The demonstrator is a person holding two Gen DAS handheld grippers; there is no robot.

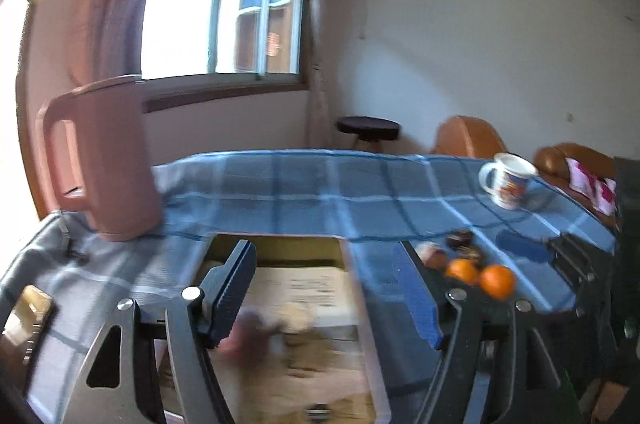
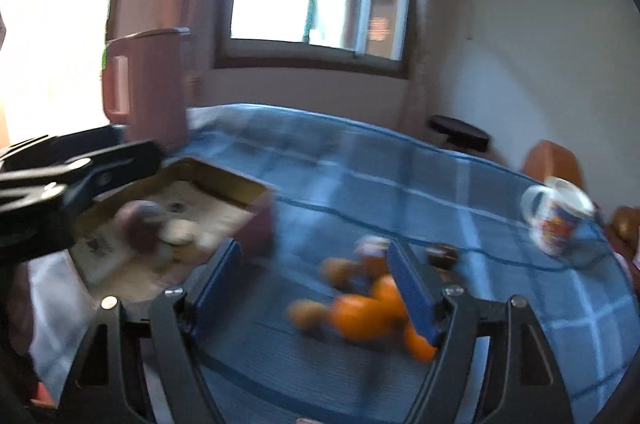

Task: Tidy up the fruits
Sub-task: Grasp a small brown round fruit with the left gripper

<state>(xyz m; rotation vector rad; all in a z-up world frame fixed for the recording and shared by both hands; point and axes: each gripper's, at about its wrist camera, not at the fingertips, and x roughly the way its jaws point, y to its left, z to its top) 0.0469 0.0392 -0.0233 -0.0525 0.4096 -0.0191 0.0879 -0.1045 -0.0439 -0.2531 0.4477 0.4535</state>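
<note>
Two oranges on cloth, box nearby

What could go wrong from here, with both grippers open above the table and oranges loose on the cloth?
1. The oranges lie loose near the table's near edge; a nudge from the right gripper could roll them off.
2. The left gripper hangs over the shallow box, where a reddish fruit already lies; a low pass could knock it.
3. Both views are blurred, so aim may be off, and the mug stands close to the far edge.
</note>
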